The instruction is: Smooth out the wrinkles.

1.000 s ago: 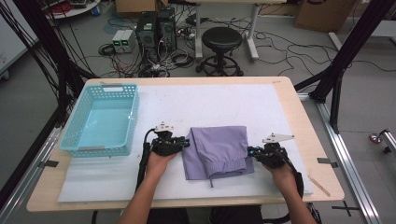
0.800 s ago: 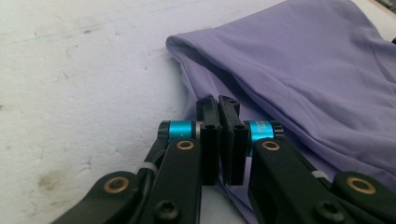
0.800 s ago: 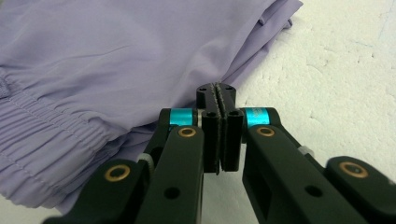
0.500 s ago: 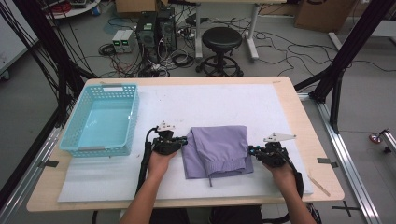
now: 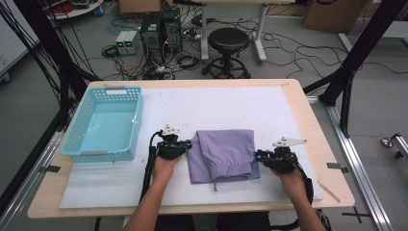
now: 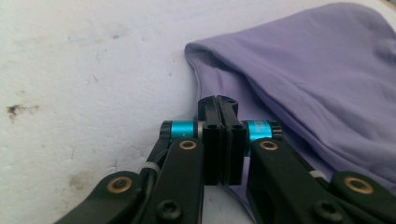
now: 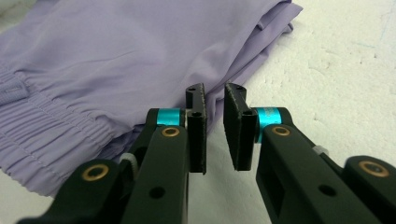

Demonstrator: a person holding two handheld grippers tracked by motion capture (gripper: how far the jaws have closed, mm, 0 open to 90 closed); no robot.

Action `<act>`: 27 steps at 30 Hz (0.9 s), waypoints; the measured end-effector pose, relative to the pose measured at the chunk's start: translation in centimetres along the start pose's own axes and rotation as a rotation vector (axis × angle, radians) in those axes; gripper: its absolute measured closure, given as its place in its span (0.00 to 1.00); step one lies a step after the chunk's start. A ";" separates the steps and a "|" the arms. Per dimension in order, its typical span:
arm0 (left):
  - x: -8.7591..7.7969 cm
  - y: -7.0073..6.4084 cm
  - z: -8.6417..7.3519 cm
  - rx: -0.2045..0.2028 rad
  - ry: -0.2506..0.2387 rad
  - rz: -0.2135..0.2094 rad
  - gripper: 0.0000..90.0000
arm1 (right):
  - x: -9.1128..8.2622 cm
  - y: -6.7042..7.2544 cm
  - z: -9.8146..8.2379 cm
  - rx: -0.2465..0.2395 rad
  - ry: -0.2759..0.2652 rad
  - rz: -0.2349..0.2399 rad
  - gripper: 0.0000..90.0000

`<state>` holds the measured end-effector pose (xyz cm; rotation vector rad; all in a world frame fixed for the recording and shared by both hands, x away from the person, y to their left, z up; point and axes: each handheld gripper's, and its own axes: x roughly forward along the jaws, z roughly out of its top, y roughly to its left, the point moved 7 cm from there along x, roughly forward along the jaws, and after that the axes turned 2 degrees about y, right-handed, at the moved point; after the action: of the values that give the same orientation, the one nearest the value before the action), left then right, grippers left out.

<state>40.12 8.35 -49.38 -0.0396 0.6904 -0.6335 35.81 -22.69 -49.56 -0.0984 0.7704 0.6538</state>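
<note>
The folded purple garment (image 5: 222,155) lies on the white-covered surface (image 5: 216,108), a little below the centre of the high view, with a thin drawstring trailing from its lower edge. In that view the left gripper (image 5: 185,146) sits at the garment's left edge and the right gripper (image 5: 257,155) at its right edge, each held by a hand coming in from the bottom of the frame; how the jaws stand cannot be made out there.

The left gripper view settles it for the left gripper (image 6: 218,100): the 2 black pads are pressed together, nearly no gap between them, at the bottom centre of the frame. The garment (image 6: 327,79) fills the upper right, its folded corner just above and beside the jaw tips; no cloth shows pinched between the pads. The jaws have just opened a trace after closing.

The right gripper view shows the right gripper (image 7: 215,95) with a narrow gap between its pads, nothing in it. The jaws have just been opening. The garment (image 7: 130,60) spreads across the upper left, its gathered elastic waistband at the left edge and stacked folded layers at the top centre, details that the high view leaves too small.

A turquoise basket (image 5: 133,122) stands on the surface at the left of the high view, well apart from the garment.
</note>
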 end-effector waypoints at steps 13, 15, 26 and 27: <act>0.6 0.0 -0.6 0.022 0.067 0.025 0.99 | -0.1 0.2 0.0 0.002 -0.003 0.008 0.84; 0.6 0.0 -0.6 0.020 0.066 0.027 0.99 | -0.2 0.1 -0.1 0.003 -0.002 0.008 0.84; -2.2 -0.3 -1.2 0.029 0.010 0.027 0.72 | -0.5 0.1 0.0 0.012 -0.013 0.007 0.81; -2.5 -0.5 -1.5 0.025 0.010 0.006 0.72 | -0.6 0.1 0.0 0.015 -0.015 0.005 0.80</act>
<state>37.47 9.60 -48.99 -0.0116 0.6923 -0.6369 35.41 -22.90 -49.18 -0.0781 0.7612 0.6530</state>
